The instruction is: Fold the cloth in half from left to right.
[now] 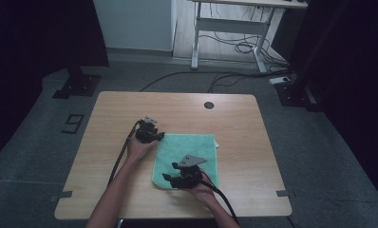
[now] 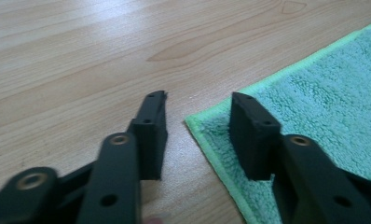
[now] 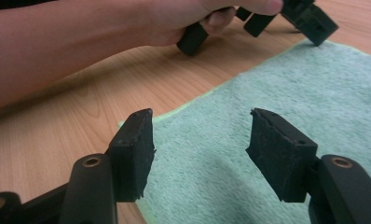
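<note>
A green towel (image 1: pixel 189 154) lies flat in the middle of the wooden table (image 1: pixel 130 109). My left gripper (image 1: pixel 158 136) sits at the towel's far left corner, low over the table. In the left gripper view the left gripper (image 2: pixel 198 100) is open, its jaws astride the towel's corner (image 2: pixel 197 123), one over bare wood, one over the towel (image 2: pixel 323 93). My right gripper (image 1: pixel 169 171) is at the towel's near left corner. In the right gripper view the right gripper (image 3: pixel 202 116) stands open just above the towel (image 3: pixel 277 84), with nothing between the jaws. The left gripper (image 3: pixel 309 18) shows beyond it.
A dark round hole (image 1: pixel 209 105) sits near the table's far edge. A small white tag (image 1: pixel 217 145) sticks out of the towel's right side. On the floor behind stand a white desk frame (image 1: pixel 225 28), loose cables (image 1: pixel 234 47) and two black stands (image 1: pixel 78 83).
</note>
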A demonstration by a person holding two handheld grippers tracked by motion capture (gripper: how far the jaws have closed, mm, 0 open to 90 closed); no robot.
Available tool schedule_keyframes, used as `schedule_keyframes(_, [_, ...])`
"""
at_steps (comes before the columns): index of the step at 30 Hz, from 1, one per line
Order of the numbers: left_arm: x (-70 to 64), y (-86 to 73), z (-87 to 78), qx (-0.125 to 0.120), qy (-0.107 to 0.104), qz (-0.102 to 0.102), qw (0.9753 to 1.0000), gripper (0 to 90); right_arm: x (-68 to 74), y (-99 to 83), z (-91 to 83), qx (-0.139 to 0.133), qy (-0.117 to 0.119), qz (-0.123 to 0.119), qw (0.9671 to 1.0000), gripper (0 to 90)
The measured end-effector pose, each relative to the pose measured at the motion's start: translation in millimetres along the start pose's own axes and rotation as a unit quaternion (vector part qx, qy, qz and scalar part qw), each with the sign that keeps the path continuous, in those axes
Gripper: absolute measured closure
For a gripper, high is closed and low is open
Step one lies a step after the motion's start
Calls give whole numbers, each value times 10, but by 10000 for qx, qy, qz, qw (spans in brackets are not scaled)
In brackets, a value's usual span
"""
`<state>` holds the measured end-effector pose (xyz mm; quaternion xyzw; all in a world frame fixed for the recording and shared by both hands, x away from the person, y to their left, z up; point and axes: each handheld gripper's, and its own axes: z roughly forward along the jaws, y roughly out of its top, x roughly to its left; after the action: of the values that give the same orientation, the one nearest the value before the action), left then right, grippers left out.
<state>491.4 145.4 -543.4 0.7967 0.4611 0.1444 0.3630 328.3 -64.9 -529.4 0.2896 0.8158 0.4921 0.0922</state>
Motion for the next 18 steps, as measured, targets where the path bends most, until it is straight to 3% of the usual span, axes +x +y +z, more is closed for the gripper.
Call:
schedule_keyframes(8, [-42, 1, -20, 120, 6, -3, 9999, 802, 128, -5, 78, 80, 203, -77, 9997, 396])
schedule_keyframes(15, [-63, 3, -26, 156, -7, -17, 9999, 863, 293, -15, 198, 182, 416, -245, 9987, 436])
schedule_keyframes(18, [-64, 5, -23, 150, -9, -41, 9999, 868, 348, -35, 263, 263, 417, -362, 9981, 512])
